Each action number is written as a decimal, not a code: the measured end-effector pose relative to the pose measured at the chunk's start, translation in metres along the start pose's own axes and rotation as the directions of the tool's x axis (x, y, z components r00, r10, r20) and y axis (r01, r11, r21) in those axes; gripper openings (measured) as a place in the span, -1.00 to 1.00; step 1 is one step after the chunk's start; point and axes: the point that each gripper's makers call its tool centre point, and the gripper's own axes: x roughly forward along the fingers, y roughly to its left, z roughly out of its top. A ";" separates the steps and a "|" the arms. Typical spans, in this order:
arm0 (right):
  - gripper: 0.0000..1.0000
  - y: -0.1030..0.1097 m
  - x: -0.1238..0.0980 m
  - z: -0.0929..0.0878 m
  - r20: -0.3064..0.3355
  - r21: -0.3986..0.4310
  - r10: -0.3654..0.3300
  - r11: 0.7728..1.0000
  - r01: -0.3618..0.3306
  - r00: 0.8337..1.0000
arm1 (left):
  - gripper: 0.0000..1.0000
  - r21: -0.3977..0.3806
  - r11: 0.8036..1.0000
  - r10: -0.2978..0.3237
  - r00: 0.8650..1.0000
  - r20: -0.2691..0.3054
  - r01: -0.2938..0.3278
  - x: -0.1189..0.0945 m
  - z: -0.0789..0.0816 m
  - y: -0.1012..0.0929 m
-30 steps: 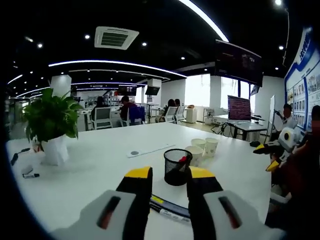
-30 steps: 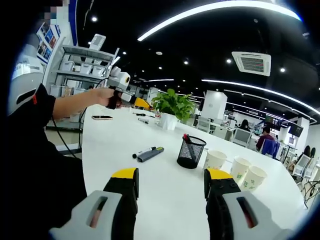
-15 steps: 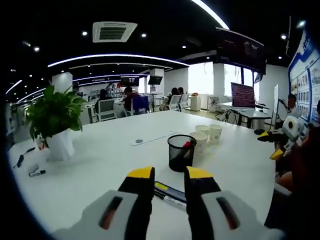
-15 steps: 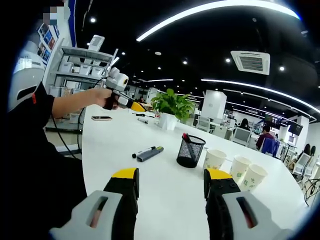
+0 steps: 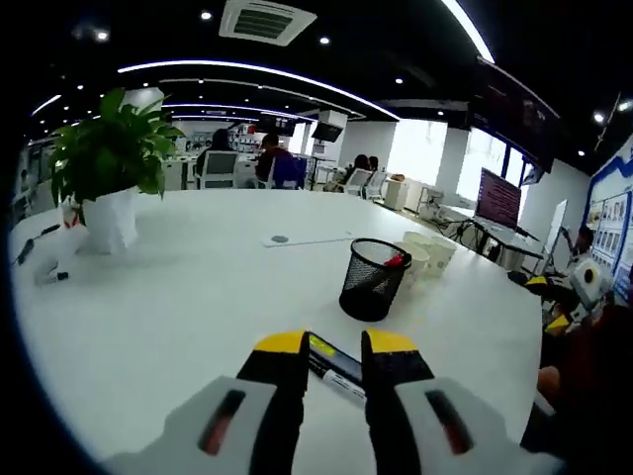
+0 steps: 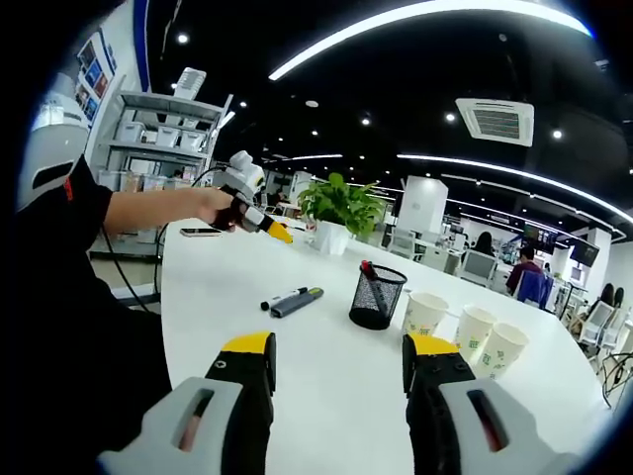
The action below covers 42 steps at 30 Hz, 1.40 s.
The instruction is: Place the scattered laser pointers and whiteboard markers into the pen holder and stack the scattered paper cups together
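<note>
Left gripper (image 5: 331, 346) jaws apart, straddling the marker pair (image 5: 333, 362) on the white table (image 5: 178, 297); long axis runs diagonally across the gap. Pen holder (image 5: 374, 279) just beyond. Right gripper (image 6: 336, 354), jaws apart and empty, sits well back from them.

No writing can be read. The paper cups (image 6: 473, 336) ahead and to the right of the right gripper carry small green marks too blurred to make out. The wall posters (image 5: 611, 220) far right of the left gripper show rows of pictures and lettering too small to read.
</note>
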 end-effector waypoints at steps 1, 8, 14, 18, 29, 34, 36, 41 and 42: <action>0.07 0.000 0.000 0.000 -0.001 0.000 0.000 1.000 0.000 1.000 | -0.57 -0.003 1.000 0.000 1.000 -0.002 0.000 0.001 -0.001 0.001; 0.07 0.002 0.003 0.000 -0.009 -0.006 0.007 1.000 -0.007 1.000 | -0.60 0.089 0.996 0.030 0.992 -0.122 -0.019 0.022 -0.028 0.004; 0.07 0.000 0.000 -0.001 -0.010 -0.012 0.001 1.000 -0.002 1.000 | -0.61 0.069 0.997 0.038 0.989 -0.142 -0.028 0.033 -0.036 0.006; 0.07 -0.001 -0.001 -0.003 -0.009 -0.008 -0.002 1.000 0.002 1.000 | -0.61 0.061 0.998 0.039 0.989 -0.144 -0.030 0.037 -0.035 0.003; 0.07 -0.004 -0.003 -0.004 -0.008 -0.008 -0.010 1.000 0.010 1.000 | -0.66 0.075 0.996 0.061 0.988 -0.144 -0.050 0.049 -0.034 -0.004; 0.07 -0.004 -0.003 -0.004 -0.009 -0.009 -0.008 1.000 0.008 1.000 | -0.69 0.180 0.979 0.130 0.970 -0.208 -0.093 0.050 -0.050 0.005; 0.07 -0.005 -0.002 -0.005 -0.010 -0.008 -0.009 1.000 0.009 1.000 | -0.69 0.130 0.988 0.104 0.974 -0.203 -0.079 0.051 -0.053 0.002; 0.07 -0.003 -0.002 -0.005 -0.014 -0.009 -0.004 1.000 0.004 1.000 | -0.67 0.132 0.988 0.107 0.970 -0.216 -0.080 0.056 -0.060 0.003; 0.07 -0.003 -0.002 -0.005 -0.013 -0.010 -0.005 1.000 0.005 1.000 | -0.64 0.135 0.988 0.106 0.970 -0.221 -0.078 0.058 -0.062 0.003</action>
